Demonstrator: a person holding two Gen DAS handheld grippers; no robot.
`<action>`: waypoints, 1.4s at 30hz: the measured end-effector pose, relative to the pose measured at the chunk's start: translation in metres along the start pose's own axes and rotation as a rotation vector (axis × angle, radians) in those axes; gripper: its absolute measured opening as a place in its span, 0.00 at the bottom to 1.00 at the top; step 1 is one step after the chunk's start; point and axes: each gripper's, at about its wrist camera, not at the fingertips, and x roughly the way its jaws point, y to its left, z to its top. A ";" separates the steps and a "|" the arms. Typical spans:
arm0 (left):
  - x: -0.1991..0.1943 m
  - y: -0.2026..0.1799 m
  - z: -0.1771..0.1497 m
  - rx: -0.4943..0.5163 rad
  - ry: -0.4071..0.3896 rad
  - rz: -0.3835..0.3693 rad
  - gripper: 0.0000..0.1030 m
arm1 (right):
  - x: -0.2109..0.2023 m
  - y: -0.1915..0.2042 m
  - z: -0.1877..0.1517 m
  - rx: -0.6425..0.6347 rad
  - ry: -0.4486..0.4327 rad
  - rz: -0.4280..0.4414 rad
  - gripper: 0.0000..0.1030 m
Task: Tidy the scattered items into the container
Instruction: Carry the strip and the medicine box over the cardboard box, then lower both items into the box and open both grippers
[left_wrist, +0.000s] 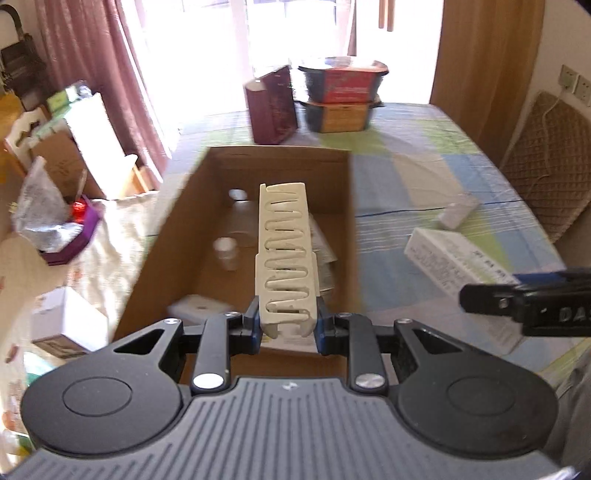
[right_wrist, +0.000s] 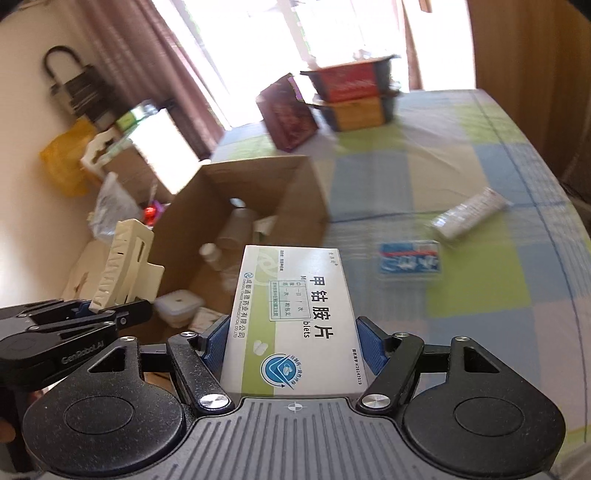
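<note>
Two items are in hand: the medicine box (right_wrist: 291, 321), clamped across its width by the right gripper (right_wrist: 291, 347), long axis running forward toward the cardboard box (right_wrist: 295, 184), which lies ahead and left. Left gripper (left_wrist: 286, 326) is closed on a cream slotted clip (left_wrist: 286, 254), already over the carton's opening. Tube (right_wrist: 469, 218) and blue packet (right_wrist: 410, 262) remain on the table's (right_wrist: 480, 295) right side.

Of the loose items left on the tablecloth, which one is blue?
The flat blue packet, nearest the right gripper; the other loose item, the white tube, lies farther off.
</note>
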 end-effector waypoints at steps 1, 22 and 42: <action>-0.003 0.006 -0.001 -0.001 0.002 0.003 0.21 | 0.001 0.006 0.001 -0.012 -0.002 0.004 0.71; 0.050 0.064 0.014 -0.015 0.061 -0.032 0.21 | 0.040 0.072 0.004 -0.165 0.005 0.043 0.71; 0.106 0.097 0.015 0.125 0.248 -0.106 0.21 | 0.108 0.104 -0.015 -0.364 0.097 0.058 0.71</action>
